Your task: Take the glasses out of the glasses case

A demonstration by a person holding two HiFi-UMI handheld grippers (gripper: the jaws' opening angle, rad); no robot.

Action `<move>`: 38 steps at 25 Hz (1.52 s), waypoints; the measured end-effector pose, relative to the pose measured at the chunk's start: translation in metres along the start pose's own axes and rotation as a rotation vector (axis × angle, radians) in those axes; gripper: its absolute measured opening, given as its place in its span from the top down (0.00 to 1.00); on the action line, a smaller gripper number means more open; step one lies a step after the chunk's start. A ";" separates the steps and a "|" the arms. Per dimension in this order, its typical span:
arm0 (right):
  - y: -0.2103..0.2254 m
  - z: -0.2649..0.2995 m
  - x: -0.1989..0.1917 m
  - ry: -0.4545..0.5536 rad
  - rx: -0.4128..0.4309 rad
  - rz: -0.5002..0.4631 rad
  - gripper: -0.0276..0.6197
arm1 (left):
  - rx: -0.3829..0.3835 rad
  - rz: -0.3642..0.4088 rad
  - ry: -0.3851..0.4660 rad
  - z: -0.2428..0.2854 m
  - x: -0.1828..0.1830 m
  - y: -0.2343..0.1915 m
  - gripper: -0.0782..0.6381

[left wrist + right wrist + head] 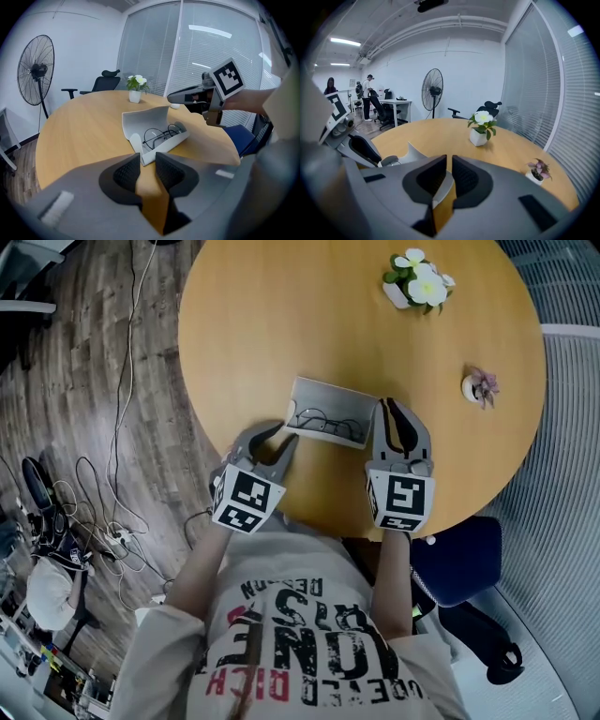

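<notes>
The glasses, thin and dark-rimmed, are lying folded inside the open glasses case. The pale grey case is sitting near the near edge of a round wooden table, with its lid standing up on the far side.

The left gripper is pointing down at the case's near left end. Its jaws are standing wide apart, with that end of the case just at their tips and the pads pressing on nothing.

The right gripper is sitting at the case's right end. Its jaws are drawn in to a narrow slit, and a thin pale strip, apparently the edge of the case, is showing pinched between the pads.

Farther across the table, a white pot of white flowers is standing near the far edge. A small pink plant is sitting well to the right.

Off the table, a blue chair is standing at the near right. A standing fan is standing by the left wall.
</notes>
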State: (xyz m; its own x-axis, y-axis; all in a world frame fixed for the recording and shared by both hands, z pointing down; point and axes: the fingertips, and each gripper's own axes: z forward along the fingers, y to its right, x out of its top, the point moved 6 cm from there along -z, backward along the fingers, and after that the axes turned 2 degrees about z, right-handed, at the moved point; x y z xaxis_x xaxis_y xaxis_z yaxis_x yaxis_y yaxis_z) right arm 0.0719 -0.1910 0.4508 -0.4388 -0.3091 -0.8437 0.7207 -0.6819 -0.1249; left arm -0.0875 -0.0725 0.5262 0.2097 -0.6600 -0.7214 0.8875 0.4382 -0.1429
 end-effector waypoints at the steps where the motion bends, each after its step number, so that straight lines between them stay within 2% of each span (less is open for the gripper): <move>1: 0.000 -0.005 0.003 0.010 0.001 0.009 0.89 | 0.007 0.003 0.013 -0.003 0.002 -0.001 0.73; 5: -0.003 -0.029 0.012 0.063 0.013 0.084 0.89 | 0.039 0.020 0.120 -0.022 0.025 -0.003 0.79; 9: -0.008 -0.059 0.016 0.132 0.033 0.223 0.90 | 0.057 -0.069 0.257 -0.046 0.048 -0.007 0.85; 14: -0.014 -0.096 0.015 0.201 0.029 0.412 0.91 | 0.073 -0.123 0.353 -0.070 0.064 -0.007 0.87; 17: -0.020 -0.115 0.013 0.231 0.026 0.478 0.91 | 0.067 -0.121 0.388 -0.082 0.073 -0.004 0.88; 22: -0.031 -0.141 0.008 0.238 0.010 0.516 0.91 | 0.052 -0.100 0.426 -0.100 0.084 0.003 0.88; 33: -0.030 -0.155 0.006 0.246 -0.032 0.514 0.91 | 0.015 -0.048 0.415 -0.102 0.095 0.007 0.87; 36: -0.032 -0.151 0.005 0.243 -0.028 0.511 0.91 | 0.003 -0.005 0.396 -0.094 0.100 0.007 0.88; 38: -0.033 -0.148 0.006 0.241 -0.027 0.509 0.91 | -0.009 0.053 0.368 -0.087 0.104 0.007 0.87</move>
State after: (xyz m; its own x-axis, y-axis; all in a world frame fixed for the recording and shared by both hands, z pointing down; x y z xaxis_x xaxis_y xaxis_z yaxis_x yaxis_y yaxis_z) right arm 0.1250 -0.0725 0.3728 0.1010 -0.4326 -0.8959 0.8240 -0.4682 0.3190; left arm -0.0950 -0.0848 0.3916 0.0916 -0.3731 -0.9232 0.8755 0.4720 -0.1039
